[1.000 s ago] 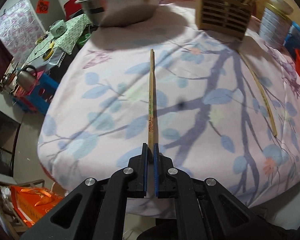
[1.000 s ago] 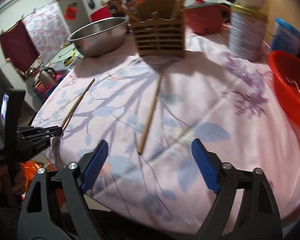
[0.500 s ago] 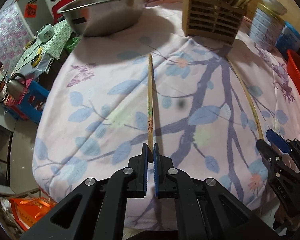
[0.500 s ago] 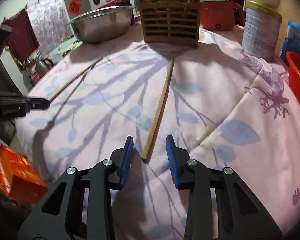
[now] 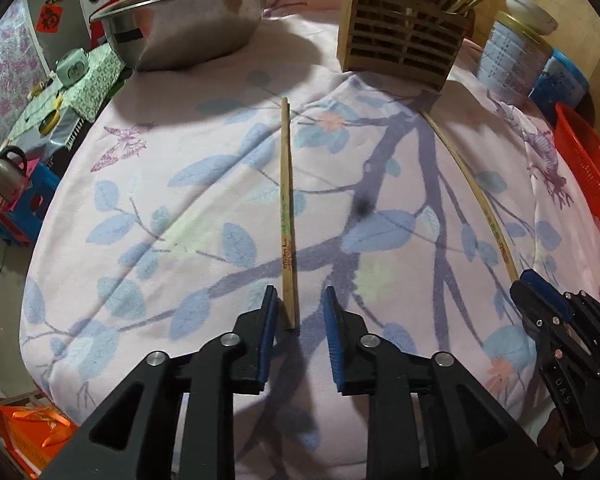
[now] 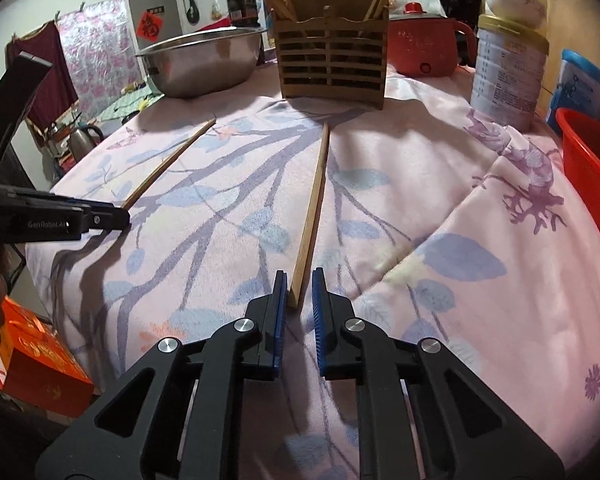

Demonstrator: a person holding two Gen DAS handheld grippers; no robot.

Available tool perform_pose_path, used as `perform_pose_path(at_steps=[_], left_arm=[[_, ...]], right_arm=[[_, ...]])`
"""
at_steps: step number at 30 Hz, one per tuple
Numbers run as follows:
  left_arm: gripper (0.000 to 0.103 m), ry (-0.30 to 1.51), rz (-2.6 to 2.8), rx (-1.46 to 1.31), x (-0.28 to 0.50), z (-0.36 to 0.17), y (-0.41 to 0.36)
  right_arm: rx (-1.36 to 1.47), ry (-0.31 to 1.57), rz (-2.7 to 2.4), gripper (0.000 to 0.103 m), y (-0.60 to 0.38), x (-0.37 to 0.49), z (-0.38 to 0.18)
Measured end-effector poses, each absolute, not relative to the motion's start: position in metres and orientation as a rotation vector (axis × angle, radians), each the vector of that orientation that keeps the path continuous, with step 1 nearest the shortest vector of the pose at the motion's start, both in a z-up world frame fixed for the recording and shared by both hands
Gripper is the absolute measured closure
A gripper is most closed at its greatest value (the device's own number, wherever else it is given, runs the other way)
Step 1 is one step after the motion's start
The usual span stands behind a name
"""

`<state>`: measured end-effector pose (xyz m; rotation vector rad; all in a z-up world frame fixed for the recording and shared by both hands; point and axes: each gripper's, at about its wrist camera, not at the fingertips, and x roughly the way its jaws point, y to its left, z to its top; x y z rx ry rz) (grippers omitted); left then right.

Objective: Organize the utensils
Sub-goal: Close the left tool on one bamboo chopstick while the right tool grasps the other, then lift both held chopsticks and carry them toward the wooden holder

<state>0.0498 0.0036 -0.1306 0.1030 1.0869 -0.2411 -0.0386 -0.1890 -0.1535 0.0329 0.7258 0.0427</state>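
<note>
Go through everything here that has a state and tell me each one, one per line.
Left gripper: jaws opening, left chopstick lying between them on the cloth.
Right gripper: jaws closing around right chopstick, gap remaining.
Wooden holder: upright, chopsticks inside.
Steel bowl: upright.
Tin can: bowl on top.

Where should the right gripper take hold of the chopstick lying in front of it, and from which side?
Grip the chopstick at its thick near end, coming from above and along its length. It lies flat on the tablecloth, thin tip toward the wooden holder. The right gripper already straddles that end, jaws closing across the narrow width; the pads do not yet appear to press it.
</note>
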Motion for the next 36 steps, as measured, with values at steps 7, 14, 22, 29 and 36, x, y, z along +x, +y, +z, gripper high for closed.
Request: perform_pose_path(at_steps=[7, 14, 22, 29, 36], left_arm=[[0.091, 1.029, -0.219, 0.104, 0.04, -0.132, 0.008], [0.097, 1.023, -0.2, 0.104, 0.04, -0.132, 0.008], [0.097, 0.981, -0.164, 0.14, 0.02, -0.107, -0.004], [0.097, 0.908, -0.16, 0.142, -0.006, -0.061, -0.018], [0.097, 0.82, -0.206, 0.127, -0.014, -0.007, -0.034]], right_arm=[[0.038, 0.69, 0.026, 0.089, -0.188, -0.043, -0.156], [0.036, 0.682, 0.033, 0.09, -0.188, -0.044, -0.156], [0.024, 0.666, 0.06, 0.096, -0.191, -0.055, -0.138], [0.03, 0.533, 0.069, 0.097, -0.21, -0.08, -0.084], [0.082, 0.41, 0.046, 0.097, -0.23, -0.086, -0.031]])
